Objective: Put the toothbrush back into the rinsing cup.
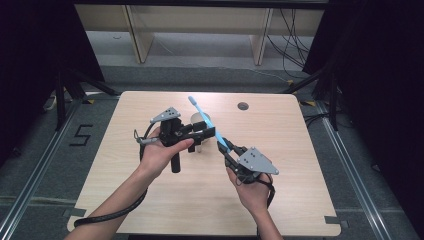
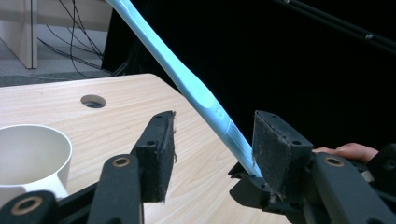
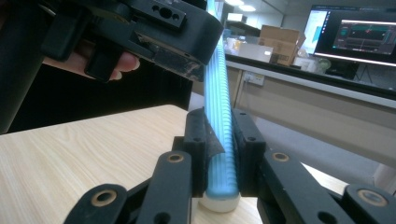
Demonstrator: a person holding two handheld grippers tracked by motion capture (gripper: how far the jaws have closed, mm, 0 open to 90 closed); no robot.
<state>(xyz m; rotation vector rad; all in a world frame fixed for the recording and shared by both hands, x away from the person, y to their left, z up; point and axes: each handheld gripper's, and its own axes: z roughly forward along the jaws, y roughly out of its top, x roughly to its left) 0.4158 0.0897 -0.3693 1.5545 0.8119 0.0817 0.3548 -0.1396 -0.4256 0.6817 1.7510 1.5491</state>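
A light blue toothbrush (image 1: 206,120) slants up over the middle of the table, bristle end high and far. My right gripper (image 1: 227,148) is shut on its ribbed lower handle (image 3: 219,140), with the white butt end just below the pads. My left gripper (image 1: 210,131) comes in from the left with its jaws open on either side of the toothbrush handle (image 2: 205,100). The handle runs close to the right pad (image 2: 271,144), and the left pad (image 2: 161,154) stands well off it. In the right gripper view the left gripper's body (image 3: 154,32) hangs just above my jaws.
A white cup (image 1: 197,121) stands on the wooden table (image 1: 150,200) right behind the left gripper, and its rim (image 2: 32,135) lies left of the jaws. A round cable hole (image 1: 243,106) sits near the far edge. Dark curtains flank the table.
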